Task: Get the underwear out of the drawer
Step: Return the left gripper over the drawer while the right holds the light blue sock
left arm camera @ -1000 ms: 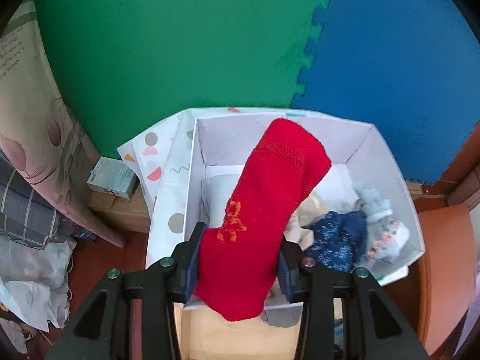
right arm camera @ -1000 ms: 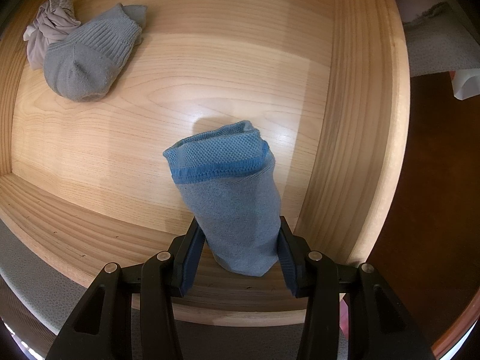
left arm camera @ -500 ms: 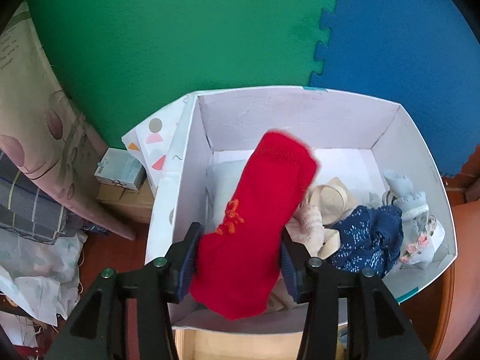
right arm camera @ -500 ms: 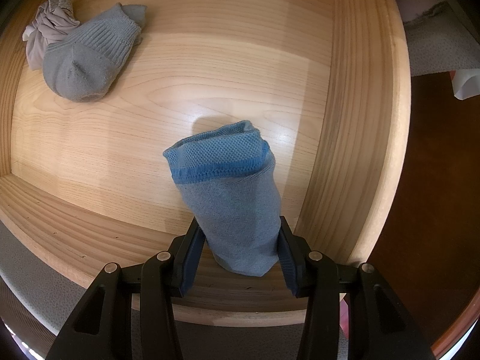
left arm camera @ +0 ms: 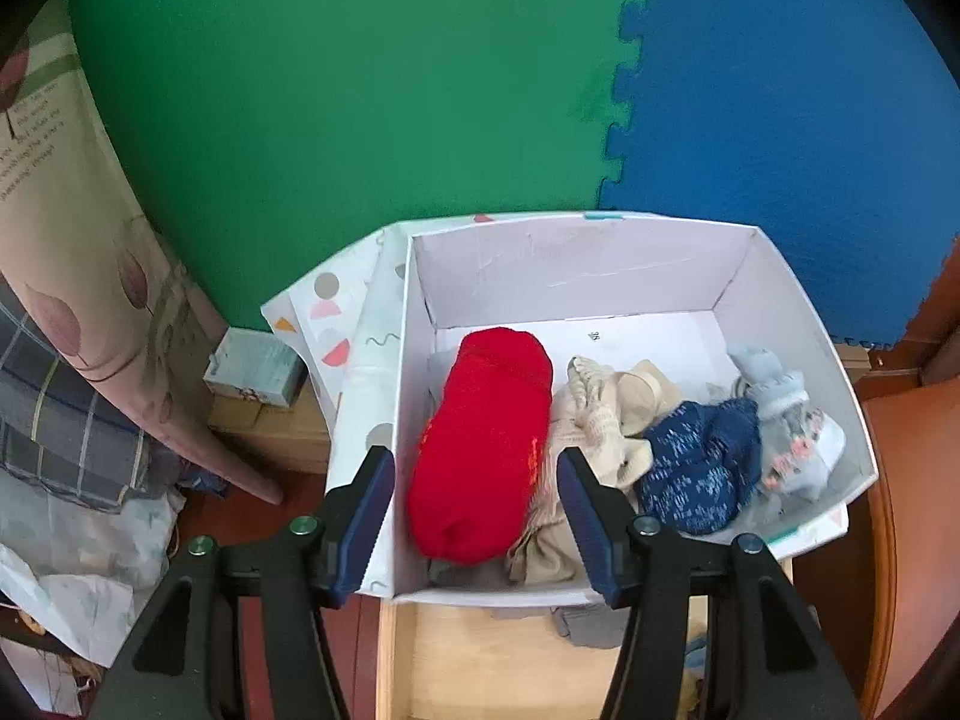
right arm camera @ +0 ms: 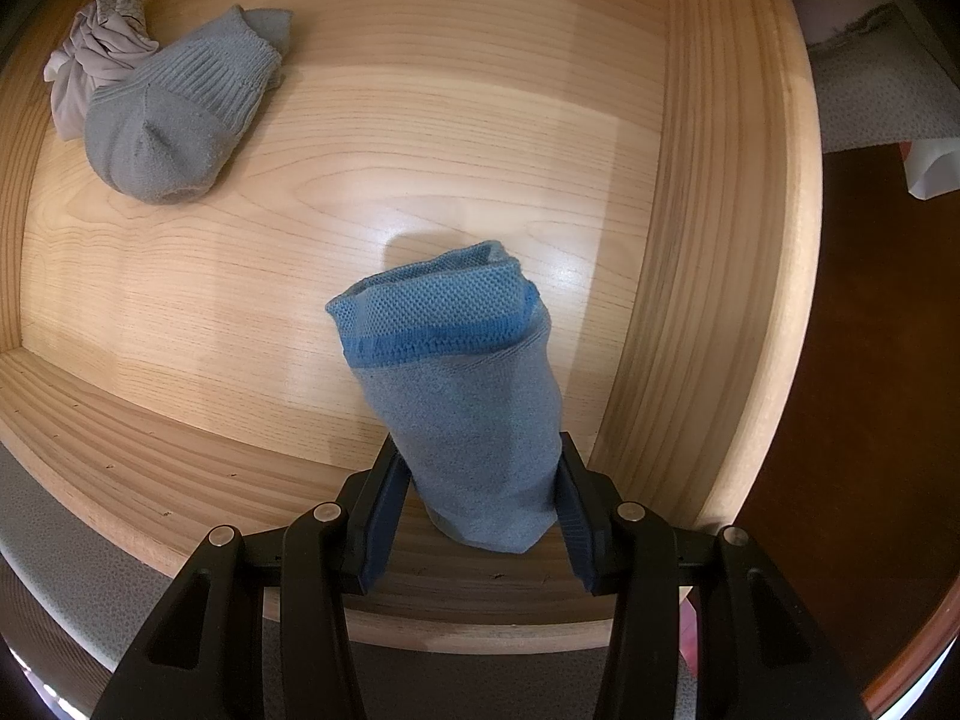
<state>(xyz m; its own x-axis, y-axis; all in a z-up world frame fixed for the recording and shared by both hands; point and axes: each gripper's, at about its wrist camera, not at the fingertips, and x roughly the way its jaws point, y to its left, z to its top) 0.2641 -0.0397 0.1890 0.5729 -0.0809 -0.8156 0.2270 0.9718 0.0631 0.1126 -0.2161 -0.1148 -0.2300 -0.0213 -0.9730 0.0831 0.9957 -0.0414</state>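
Red rolled garment [left arm camera: 483, 441] lies in the white box [left arm camera: 576, 258], ahead of and between the parted jaws of the left gripper [left arm camera: 474, 516]. Jaws have just been opening; the pads no longer press on it, so this piece is delivered. To its right in the box: a beige piece [left arm camera: 600, 414], a dark blue piece [left arm camera: 696, 468] and a pale grey piece [left arm camera: 786, 420].

Right gripper [right arm camera: 477, 516] points down over the wooden drawer [right arm camera: 720, 240], clamped on a blue sock-like roll [right arm camera: 468, 408] that stands up from its pads. Far ahead to its left, 2 items remain on the drawer floor, touching: a grey sock [right arm camera: 174, 120] and a crumpled mauve piece [right arm camera: 96, 66].

Judgement: well along; 1 piece in hand, 2 left to fetch.
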